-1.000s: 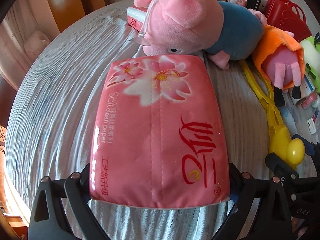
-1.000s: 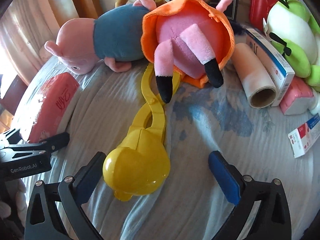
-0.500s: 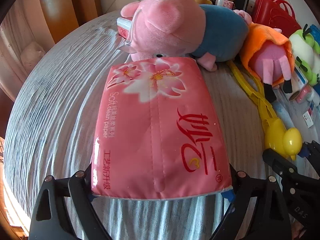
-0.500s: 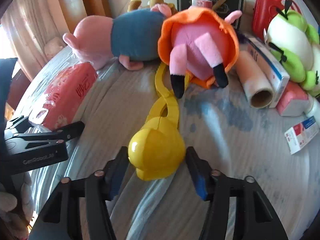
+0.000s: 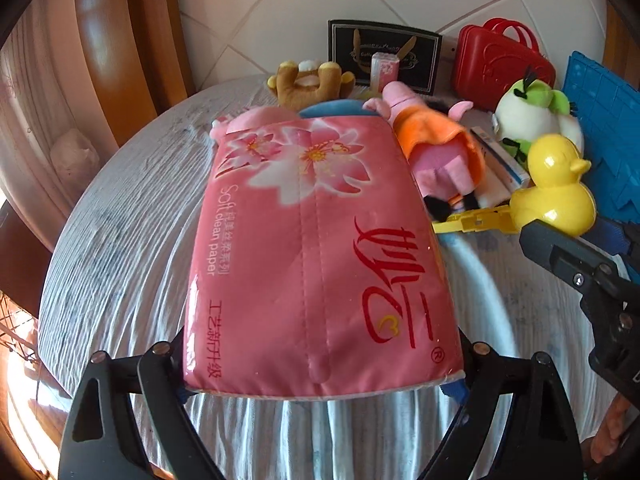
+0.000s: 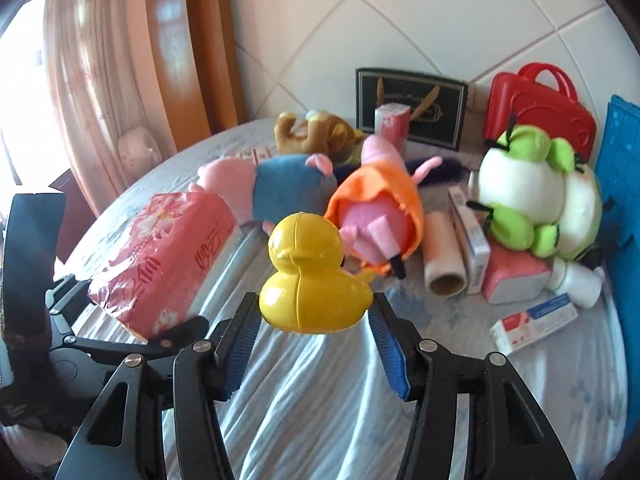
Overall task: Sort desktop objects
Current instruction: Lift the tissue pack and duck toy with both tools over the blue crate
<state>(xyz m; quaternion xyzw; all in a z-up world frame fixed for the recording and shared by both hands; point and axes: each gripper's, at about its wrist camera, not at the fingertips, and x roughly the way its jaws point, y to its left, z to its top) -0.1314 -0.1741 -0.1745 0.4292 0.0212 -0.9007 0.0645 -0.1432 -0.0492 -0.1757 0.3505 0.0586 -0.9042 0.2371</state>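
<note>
Both tongs had just lifted their loads off the table (image 6: 320, 420): left tongs (image 5: 320, 364) pinching the tissue pack (image 5: 316, 256), right tongs (image 6: 316, 320) clamped on the yellow duck (image 6: 308, 276), plush toys at twelve o'clock; both were ready to carry.

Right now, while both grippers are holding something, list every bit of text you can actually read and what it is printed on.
"Soft clean paper": on the pink tissue pack in the left gripper.
Red brush-style characters and a "®" mark: same pack; I can't transcribe them reliably.
Black framed sign: gold lettering, too blurred.
White and red box: print too small.
Yellow duck clip in the right gripper: no text.
</note>
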